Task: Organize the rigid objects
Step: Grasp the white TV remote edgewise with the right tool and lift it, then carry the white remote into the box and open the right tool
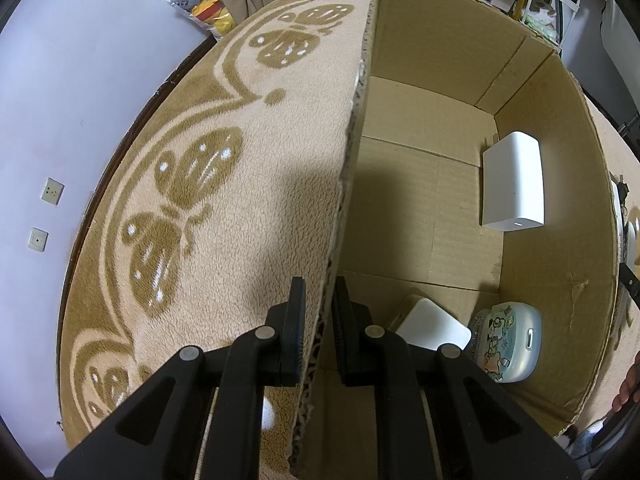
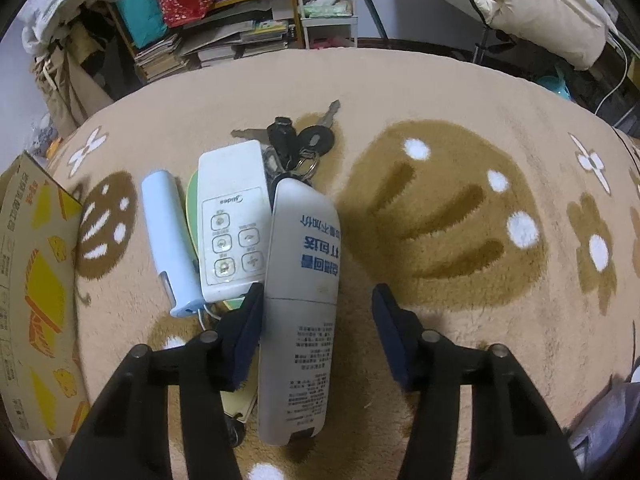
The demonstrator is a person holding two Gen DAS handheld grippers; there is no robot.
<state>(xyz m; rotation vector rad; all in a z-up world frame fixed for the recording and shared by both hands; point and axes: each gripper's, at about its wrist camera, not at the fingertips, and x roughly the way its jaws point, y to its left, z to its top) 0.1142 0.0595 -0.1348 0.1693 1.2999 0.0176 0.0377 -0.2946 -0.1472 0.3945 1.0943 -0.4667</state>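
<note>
The right gripper (image 2: 318, 332) has its fingers spread around a long grey-white case (image 2: 302, 300): the left pad touches its edge, the right stands clear. It lies on the blanket (image 2: 460, 92) beside a white remote (image 2: 234, 216), a pale blue stick (image 2: 170, 236) and keys (image 2: 298, 140). It looks stiff, light and smooth, likely slippery; mid-length across the narrow sides seems best. The left gripper (image 1: 320, 320) pinches the cardboard box (image 1: 424, 208) wall.

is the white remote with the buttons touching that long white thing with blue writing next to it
Touching. The right wrist view shows the white remote and the long white item lying side by side on the blanket, their long edges meeting with no blanket showing between them.
</note>
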